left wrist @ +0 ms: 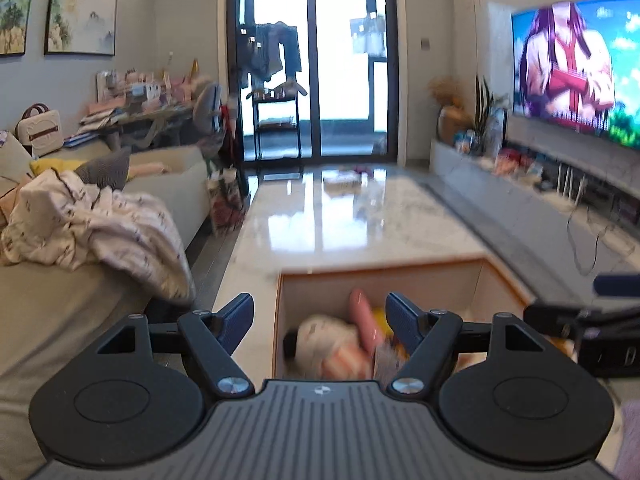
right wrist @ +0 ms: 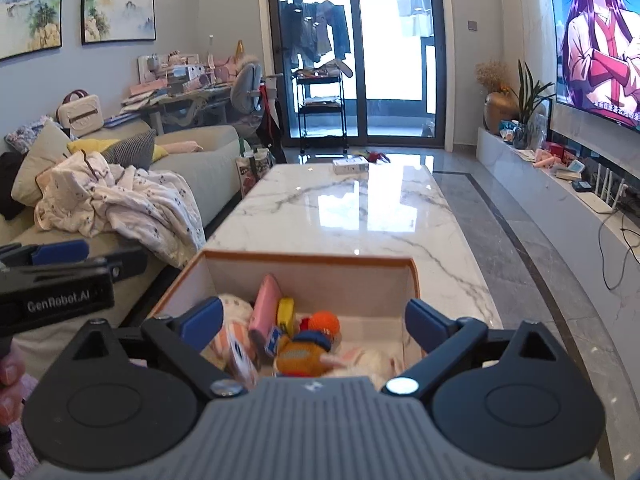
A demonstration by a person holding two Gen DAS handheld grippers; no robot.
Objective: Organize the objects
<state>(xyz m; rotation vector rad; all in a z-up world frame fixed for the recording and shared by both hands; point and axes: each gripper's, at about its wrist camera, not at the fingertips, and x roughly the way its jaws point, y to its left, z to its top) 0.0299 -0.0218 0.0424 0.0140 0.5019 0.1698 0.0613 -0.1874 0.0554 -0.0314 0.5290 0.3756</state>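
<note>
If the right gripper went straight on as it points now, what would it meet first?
Probably the toys in the open box: the right gripper, fingers open and empty, points down at the orange plush. Depth is unclear.

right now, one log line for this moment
left tongs open, empty | right tongs open, empty | toys in box | box on table

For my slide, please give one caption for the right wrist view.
Open right gripper above an orange-rimmed storage box of toys on a marble coffee table.
</note>
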